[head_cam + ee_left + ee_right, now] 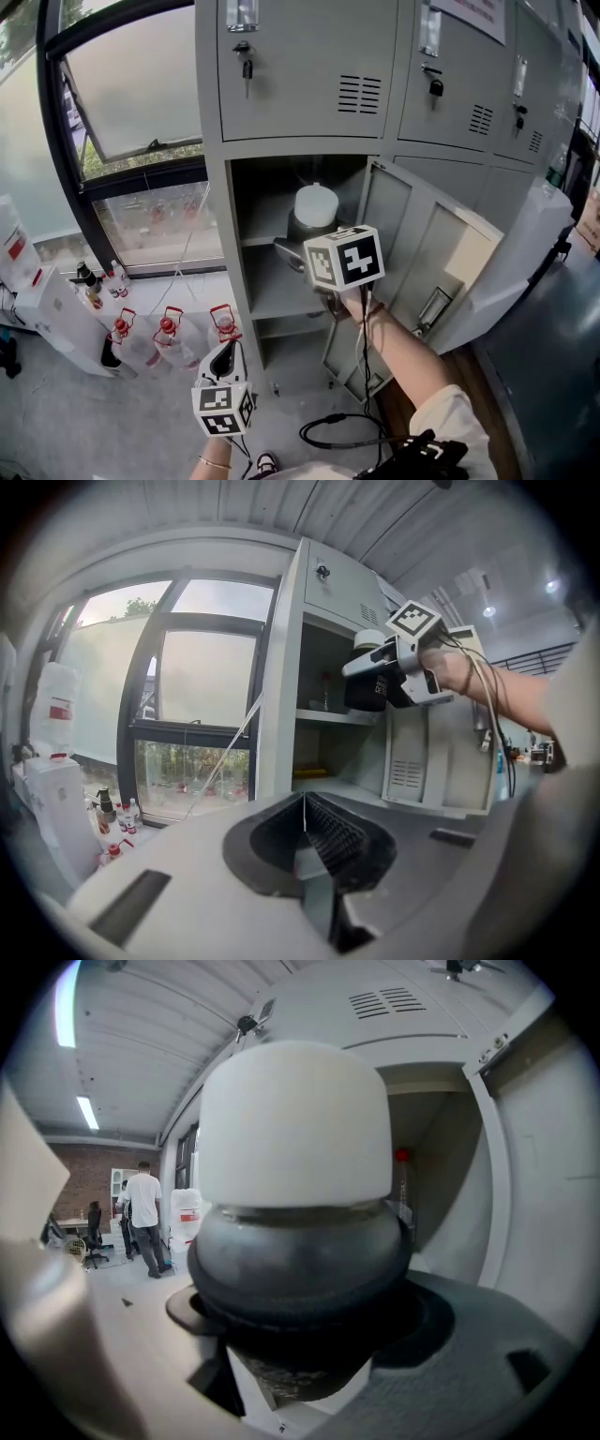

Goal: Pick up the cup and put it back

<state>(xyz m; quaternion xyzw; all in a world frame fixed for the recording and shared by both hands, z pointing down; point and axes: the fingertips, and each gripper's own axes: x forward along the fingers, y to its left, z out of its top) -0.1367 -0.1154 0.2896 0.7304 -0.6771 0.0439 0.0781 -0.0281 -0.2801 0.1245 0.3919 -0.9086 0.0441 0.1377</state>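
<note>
I have the cup (pixel 316 206) between the jaws of my right tool (pixel 307 239), up at the mouth of the locker's (pixel 309 84) open compartment, above its shelf (pixel 281 298). The door (pixel 422 239) is swung out to the right. My left tool (pixel 224 354) hangs lower, before the locker. 3 bottles (pixel 169 330) stand on the floor (pixel 56 412) to its left, below the window (pixel 141 84).

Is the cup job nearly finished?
About halfway, it seems. Done: the right gripper is clamped on the cup with the white lid. In hand: it holds the cup at the open locker's upper shelf; whether it rests there I cannot tell. Left: set it down and let go. The left gripper hangs low, shut and empty.
</note>
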